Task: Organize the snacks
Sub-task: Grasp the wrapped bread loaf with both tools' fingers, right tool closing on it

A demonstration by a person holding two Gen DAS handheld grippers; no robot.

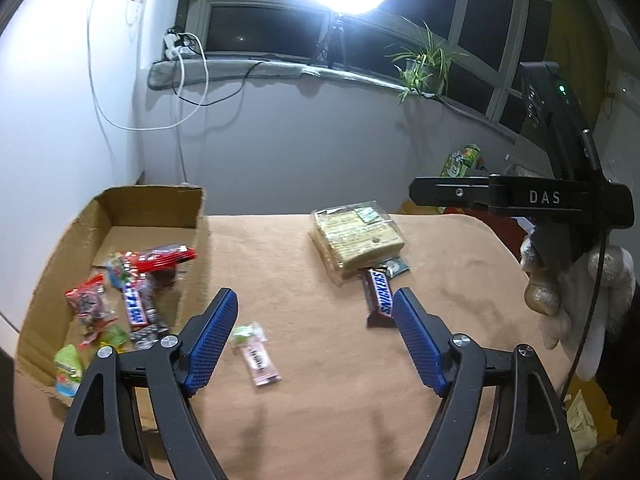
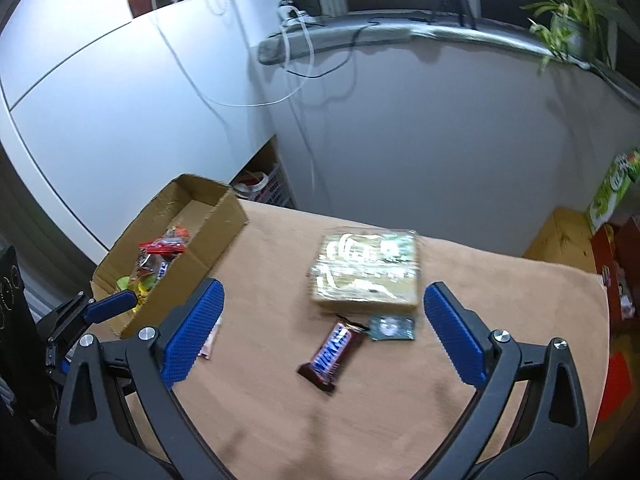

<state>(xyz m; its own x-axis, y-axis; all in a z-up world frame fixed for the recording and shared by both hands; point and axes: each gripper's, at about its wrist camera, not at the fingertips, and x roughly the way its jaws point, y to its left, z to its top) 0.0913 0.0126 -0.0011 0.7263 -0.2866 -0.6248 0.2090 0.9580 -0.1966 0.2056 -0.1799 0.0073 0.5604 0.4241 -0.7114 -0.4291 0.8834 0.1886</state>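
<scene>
I've got both tools up over the tan-covered table (image 1: 304,400) and neither has anything in it. My left gripper (image 1: 316,336) stands well open, empty, with the pink sachet (image 1: 256,354) lying loose on the cloth below it near the front-left edge. My right gripper (image 2: 322,332) is spread about as wide as it goes, also empty, and the Snickers bar (image 2: 332,354) sits on the table between its blue pads, untouched.

Progress, as I read it: well underway. The cardboard box (image 1: 156,204) at the table's left edge already holds a heap of wrappers in red, blue-and-white and green. I can't give a firm count of that jumble; I'd say at least six.

Still out on the cloth, I count four items: one pink sachet, one Snickers bar, one small dark green packet (image 2: 392,328) just beside the bar's far end, and one big clear-wrapped stack of crackers (image 2: 366,272) towards the far edge, its near edge touching or overlapping the bar's tip in the left view. So four left to box, by my judgement. The Snickers looks like the right tool's natural next pick.
</scene>
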